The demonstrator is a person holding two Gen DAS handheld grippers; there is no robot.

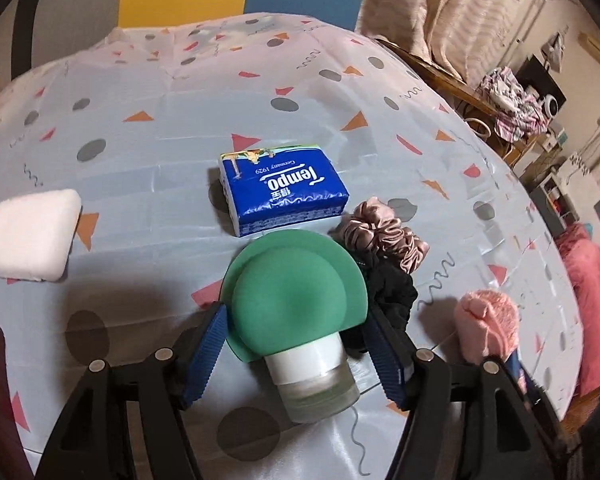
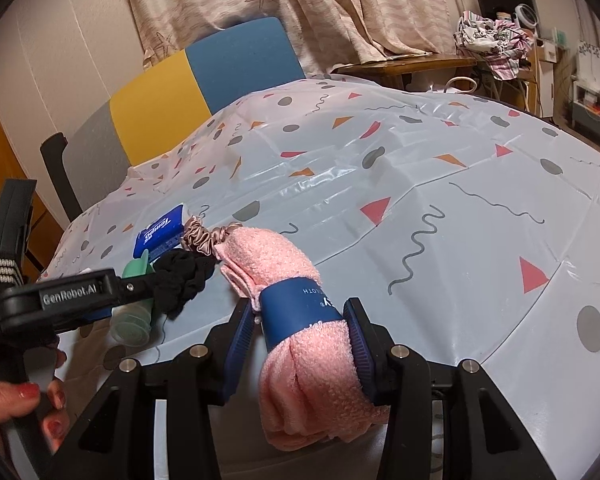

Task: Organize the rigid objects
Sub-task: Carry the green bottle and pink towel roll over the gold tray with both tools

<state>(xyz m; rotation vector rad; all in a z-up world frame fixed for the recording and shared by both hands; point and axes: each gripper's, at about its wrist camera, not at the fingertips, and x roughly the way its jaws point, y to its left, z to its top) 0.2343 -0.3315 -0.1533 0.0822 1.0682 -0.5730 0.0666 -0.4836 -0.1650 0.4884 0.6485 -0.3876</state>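
Observation:
A small bottle [image 1: 312,372] with a wide green cap and a white collar lies on the patterned tablecloth [image 1: 140,152]. My left gripper [image 1: 296,318] is around it, blue pads touching the cap's rim on both sides. The bottle [image 2: 132,324] and that gripper [image 2: 140,280] also show at the left of the right wrist view. My right gripper [image 2: 298,316] is shut on a rolled pink towel [image 2: 276,256] with a blue paper band, held low over the table. In the left wrist view the towel [image 1: 488,328] stands at the right.
A blue Tempo tissue pack [image 1: 284,188] lies just beyond the bottle. A pink scrunchie [image 1: 384,236] and a black scrunchie [image 1: 392,296] sit to its right. A white pad [image 1: 28,236] lies far left. A chair [image 2: 196,80] stands behind the table. A hand [image 2: 20,400] grips the left handle.

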